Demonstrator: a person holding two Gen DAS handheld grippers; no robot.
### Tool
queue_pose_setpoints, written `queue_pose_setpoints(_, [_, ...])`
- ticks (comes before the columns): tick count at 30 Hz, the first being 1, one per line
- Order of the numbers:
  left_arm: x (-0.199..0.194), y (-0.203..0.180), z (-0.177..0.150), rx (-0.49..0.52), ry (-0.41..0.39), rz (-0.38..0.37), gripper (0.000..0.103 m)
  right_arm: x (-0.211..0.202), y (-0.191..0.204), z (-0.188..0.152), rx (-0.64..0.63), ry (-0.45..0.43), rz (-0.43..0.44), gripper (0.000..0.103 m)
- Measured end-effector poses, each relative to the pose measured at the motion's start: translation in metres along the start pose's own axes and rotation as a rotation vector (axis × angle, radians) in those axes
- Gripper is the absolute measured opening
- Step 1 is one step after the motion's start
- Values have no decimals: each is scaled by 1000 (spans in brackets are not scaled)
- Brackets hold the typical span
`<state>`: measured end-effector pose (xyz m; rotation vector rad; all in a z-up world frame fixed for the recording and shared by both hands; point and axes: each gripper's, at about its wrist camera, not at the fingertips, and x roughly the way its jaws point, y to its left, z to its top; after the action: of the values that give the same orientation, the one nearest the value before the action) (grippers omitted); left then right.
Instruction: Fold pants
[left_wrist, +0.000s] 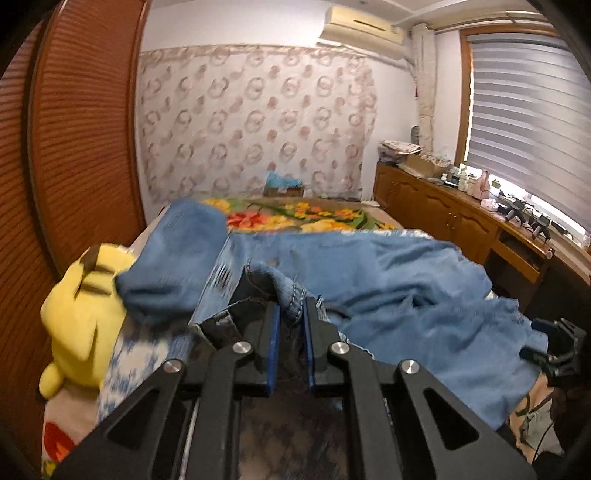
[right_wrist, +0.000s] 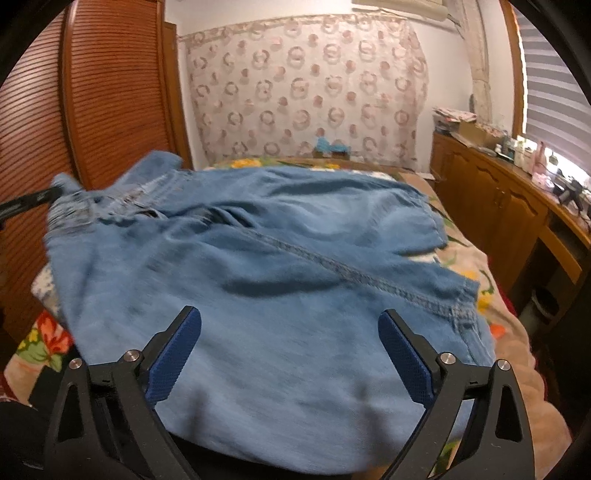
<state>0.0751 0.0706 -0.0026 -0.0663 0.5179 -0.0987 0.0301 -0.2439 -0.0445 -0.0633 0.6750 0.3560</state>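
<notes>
Now left hand-held gripper (left_wrist: 290, 314) pinching the jeans (right_wrist: 258, 295) waistband, right hand-held gripper (right_wrist: 290, 350) spread wide above them.

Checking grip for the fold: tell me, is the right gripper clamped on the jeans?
No: the right gripper stands wide open above the jeans.

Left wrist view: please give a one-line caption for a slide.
Left gripper shut on a denim fold of the blue pants spread over a floral bed, yellow plush toy alongside.

Home bedroom: bed with floral blanket (left_wrist: 295, 216), yellow plush toy (left_wrist: 79, 314) near left, wooden cabinets (left_wrist: 436, 206) right, air conditioner (left_wrist: 360, 24) far wall.
</notes>
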Motion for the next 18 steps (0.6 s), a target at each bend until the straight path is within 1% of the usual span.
queue_pose_setpoints(2, [10,-5,15,15,-10,-5,8,-2,5,4,-2,-7,26,94])
queue_pose_setpoints(6, [28,-13,38,36,-19,10,8,-8,18,13,-22,-23,78,91])
queue_pose_setpoints(9, [41,-16,48,38,-12,17,8,-12,26,13,-29,-25,118,88])
queue_pose_setpoints(12, [54,-21,53,55,-2,46,8,-11,35,12,-40,-18,154,83])
queue_pose_setpoints(13, [58,-23,54,56,0,50,8,-10,37,11,-43,-14,160,80])
queue_pose_setpoints(14, [61,-24,54,55,3,53,8,-7,40,10,-48,-8,167,74])
queue_pose_setpoints(15, [63,-25,54,50,5,56,8,-5,41,8,-51,0,173,72])
queue_pose_setpoints(16, [66,-25,54,46,6,59,8,-2,42,6,-52,9,179,68])
queue_pose_setpoints(17, [67,-25,54,43,7,63,8,0,43,4,-53,18,186,60])
queue_pose_setpoints(18, [69,-24,55,40,8,67,8,4,44,2,-55,29,190,57])
